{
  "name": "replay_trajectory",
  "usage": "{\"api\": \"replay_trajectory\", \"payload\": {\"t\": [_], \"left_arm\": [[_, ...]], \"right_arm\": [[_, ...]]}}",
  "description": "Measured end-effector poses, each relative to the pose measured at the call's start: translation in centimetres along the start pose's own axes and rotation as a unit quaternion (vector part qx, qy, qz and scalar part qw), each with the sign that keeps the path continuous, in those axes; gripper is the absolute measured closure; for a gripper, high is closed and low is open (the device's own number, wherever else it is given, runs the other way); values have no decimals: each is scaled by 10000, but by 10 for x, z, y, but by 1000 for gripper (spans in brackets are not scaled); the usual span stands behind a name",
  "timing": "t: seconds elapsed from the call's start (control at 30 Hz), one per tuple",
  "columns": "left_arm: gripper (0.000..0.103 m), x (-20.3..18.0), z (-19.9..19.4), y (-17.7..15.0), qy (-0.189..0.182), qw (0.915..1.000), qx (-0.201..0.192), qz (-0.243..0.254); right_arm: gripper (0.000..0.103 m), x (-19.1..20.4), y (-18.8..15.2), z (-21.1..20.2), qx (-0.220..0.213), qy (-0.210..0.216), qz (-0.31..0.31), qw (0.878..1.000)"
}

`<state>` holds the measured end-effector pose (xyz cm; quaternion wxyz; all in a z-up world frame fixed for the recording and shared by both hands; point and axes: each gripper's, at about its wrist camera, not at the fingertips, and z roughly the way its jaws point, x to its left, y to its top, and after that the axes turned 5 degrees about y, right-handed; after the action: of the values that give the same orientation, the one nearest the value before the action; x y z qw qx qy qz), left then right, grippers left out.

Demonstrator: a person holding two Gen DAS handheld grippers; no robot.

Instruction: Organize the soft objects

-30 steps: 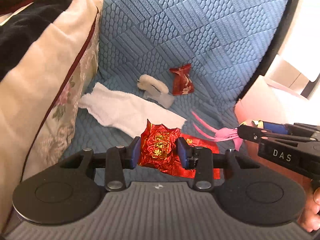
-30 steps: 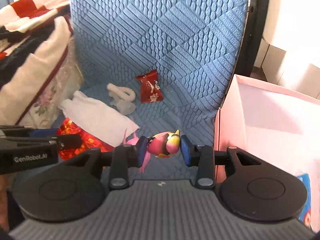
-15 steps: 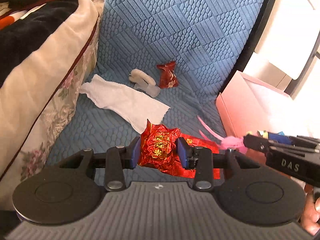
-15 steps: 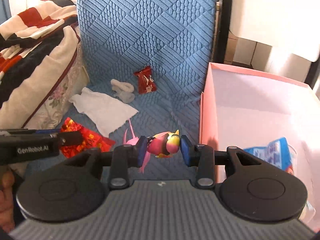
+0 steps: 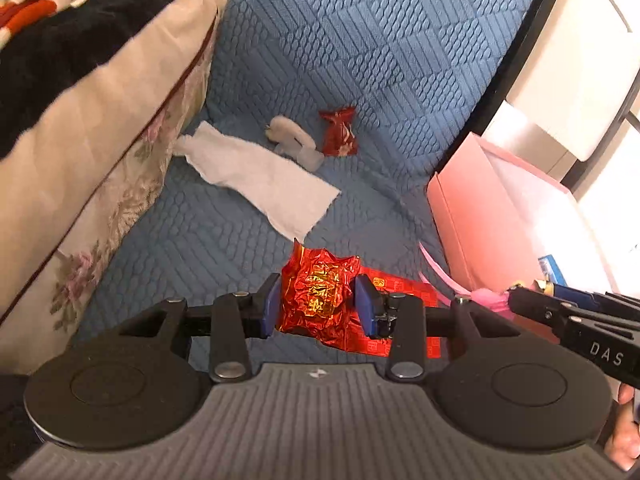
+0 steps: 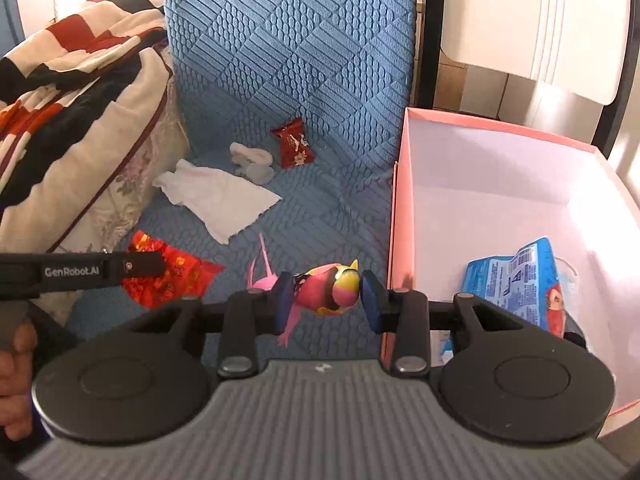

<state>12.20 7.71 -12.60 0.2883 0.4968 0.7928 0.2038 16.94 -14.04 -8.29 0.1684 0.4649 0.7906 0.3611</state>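
Blue quilted upholstery (image 5: 360, 40) fills the background, a seat and upright back, with a flowered quilt (image 5: 80, 152) heaped beyond the left gripper's outer finger and a pink box (image 6: 500, 184) standing beyond the right gripper's outer finger.

Left gripper (image 5: 318, 300): its fingers are closed on a crumpled red foil packet (image 5: 316, 292), pinched across its bunched middle. The packet's long axis runs roughly crosswise to the fingers, its flat printed end trailing out past the finger on the pink-box side. I judge it feather-light, crackly and slick, easy to crush and apt to slide out of a loose pinch; the wadded centre is the surest place to hold.

Right gripper (image 6: 322, 292): its fingers are closed on a small pink-and-yellow bird toy (image 6: 328, 288), gripped through the body. The bird lies sideways between the fingers, its yellow head against the finger nearer the box and pink tail feathers (image 6: 260, 264) fanning past the other finger, up and down. It looks light, the body seemingly firm enough to pinch, the feathers flimsy and best left untouched.

Ahead of both sets of fingers, on the seat, lie a white tissue (image 5: 260, 176), a pale fuzzy hair clip (image 5: 292, 140) and a small dark red candy wrapper (image 5: 338, 132), the clip and wrapper just beside each other. Inside the box, past the right fingers, a blue snack packet (image 6: 516, 276) already rests.
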Motion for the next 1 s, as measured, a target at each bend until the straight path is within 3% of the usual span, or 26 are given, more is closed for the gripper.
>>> {"api": "replay_trajectory", "payload": {"t": [0.27, 0.43, 1.0], "left_arm": [[58, -14, -26, 14, -129, 9996, -188, -165], [58, -24, -40, 24, -15, 9993, -261, -251], [58, -109, -93, 60, -217, 9969, -727, -196]], "right_arm": [[63, -7, 13, -18, -227, 3, -71, 9997], [63, -12, 29, -34, -460, 10, -181, 9988], [63, -55, 74, -95, -889, 83, -231, 9957]]}}
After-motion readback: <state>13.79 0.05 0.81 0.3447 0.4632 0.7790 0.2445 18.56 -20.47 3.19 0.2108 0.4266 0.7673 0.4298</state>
